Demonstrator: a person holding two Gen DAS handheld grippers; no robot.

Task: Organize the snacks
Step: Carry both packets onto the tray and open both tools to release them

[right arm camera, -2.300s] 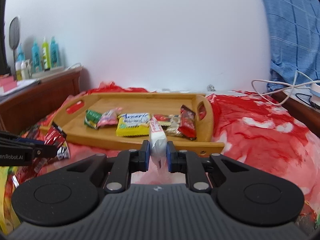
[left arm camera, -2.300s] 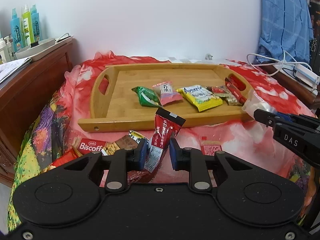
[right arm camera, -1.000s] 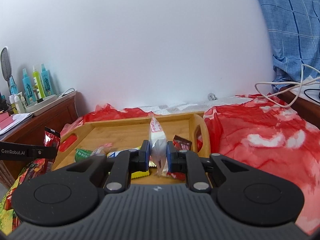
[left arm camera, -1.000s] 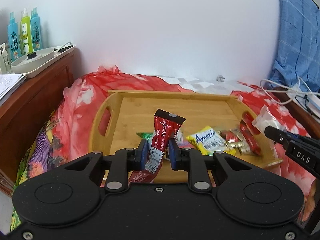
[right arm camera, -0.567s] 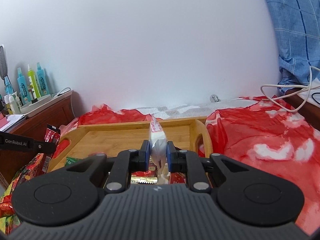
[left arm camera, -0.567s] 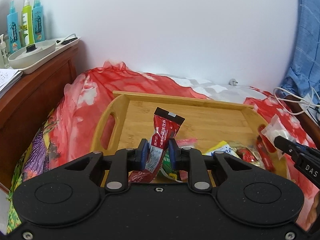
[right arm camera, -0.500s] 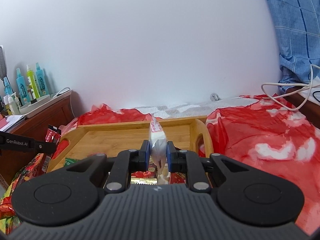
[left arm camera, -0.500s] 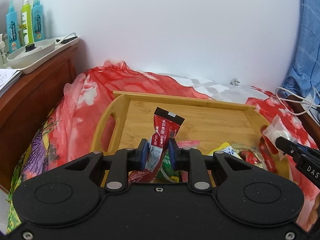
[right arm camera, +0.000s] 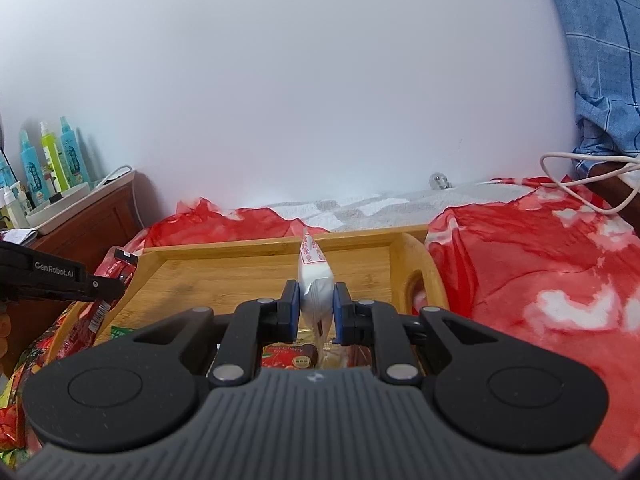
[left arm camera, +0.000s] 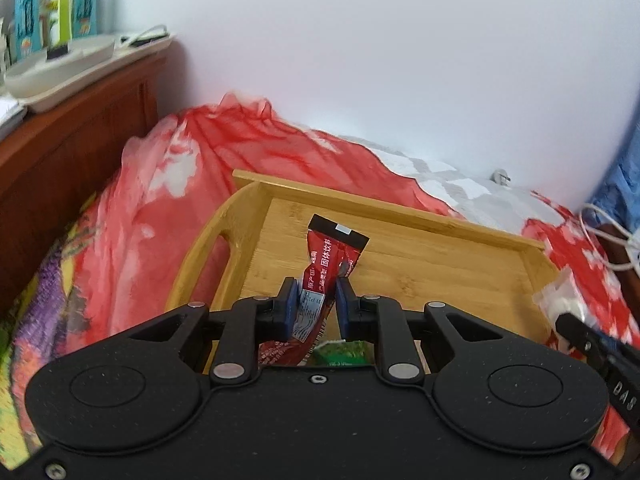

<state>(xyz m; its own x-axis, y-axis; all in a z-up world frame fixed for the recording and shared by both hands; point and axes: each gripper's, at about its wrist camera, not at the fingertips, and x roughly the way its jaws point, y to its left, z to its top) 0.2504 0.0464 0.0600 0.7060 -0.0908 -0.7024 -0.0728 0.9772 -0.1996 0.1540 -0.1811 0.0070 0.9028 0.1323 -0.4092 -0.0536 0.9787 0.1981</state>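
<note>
I see a red-and-white patterned cloth (right arm camera: 540, 264) covering the surface, against a plain white wall (right arm camera: 300, 80). At left, a dark wooden cabinet (left arm camera: 72, 140) carries a pale oval dish (left arm camera: 60, 66) and blue and green bottles (right arm camera: 52, 164). At right, a white cable (right arm camera: 580, 184) lies beneath blue checked fabric (right arm camera: 600, 40).

The left gripper (left arm camera: 317, 298) is angled steeply downward, and its two blue-padded fingers (left arm camera: 289, 304) are pressed closed on a red packet (left arm camera: 323, 268), which is held upright between them. The right gripper (right arm camera: 316, 304) is pointed forward at a shallower downward slope, and its jaws are likewise clamped tight on a white packet (right arm camera: 316, 288), which is stood on edge. Each gripper is seen at the margin of the other's view.
</note>
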